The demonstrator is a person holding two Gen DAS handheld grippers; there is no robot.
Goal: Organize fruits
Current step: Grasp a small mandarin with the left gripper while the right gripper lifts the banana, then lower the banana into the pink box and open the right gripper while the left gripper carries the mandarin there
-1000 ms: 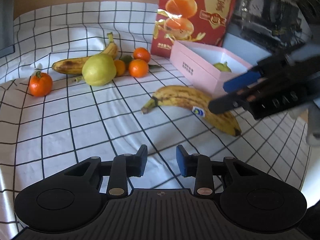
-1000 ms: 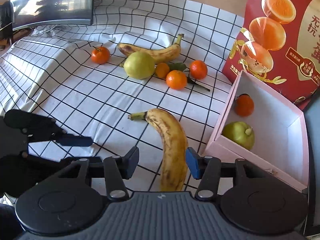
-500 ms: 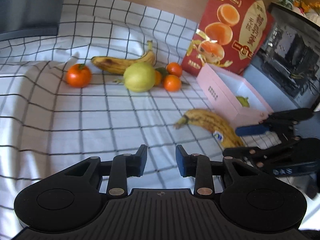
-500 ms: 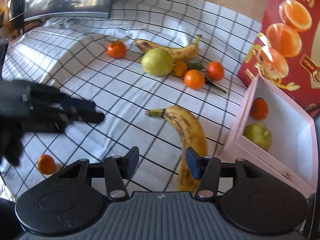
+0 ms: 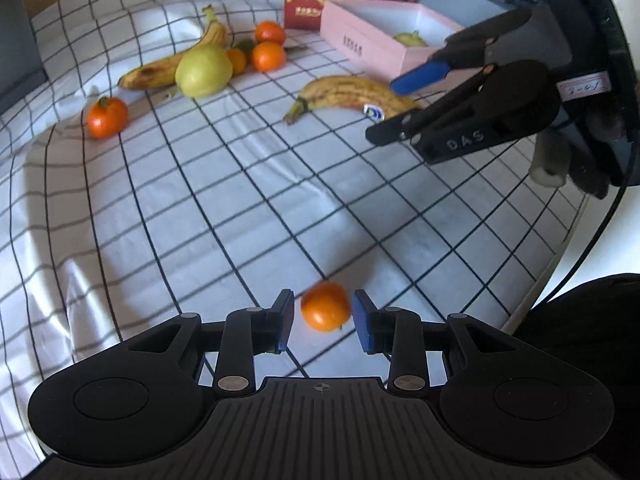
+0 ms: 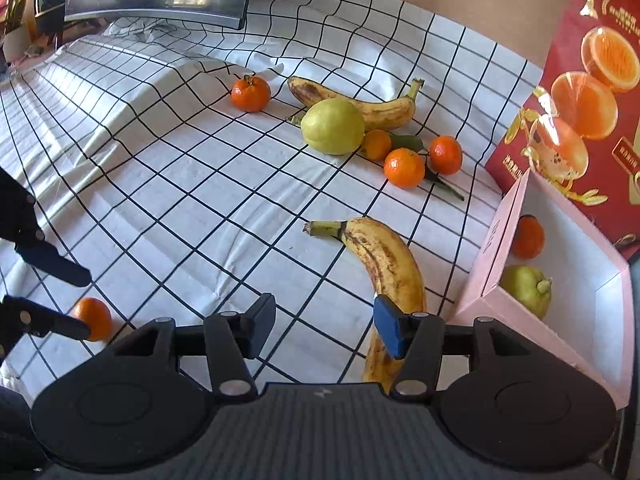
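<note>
A small round orange tangerine (image 5: 326, 312) lies on the white black-gridded cloth (image 5: 200, 208) over the desk, between the blue-padded fingers of the left gripper (image 5: 323, 322), which stand slightly apart, no pad pressing the fruit. The right gripper (image 6: 324, 330) has just been opening; its fingers are parted over bare cloth, one pad overlapping the spotted yellow banana (image 6: 384, 264). Only the right wrist view looks into the pink cardboard box (image 6: 492, 240), showing a smooth green pear (image 6: 526, 288) and another tangerine (image 6: 528, 237).
</note>
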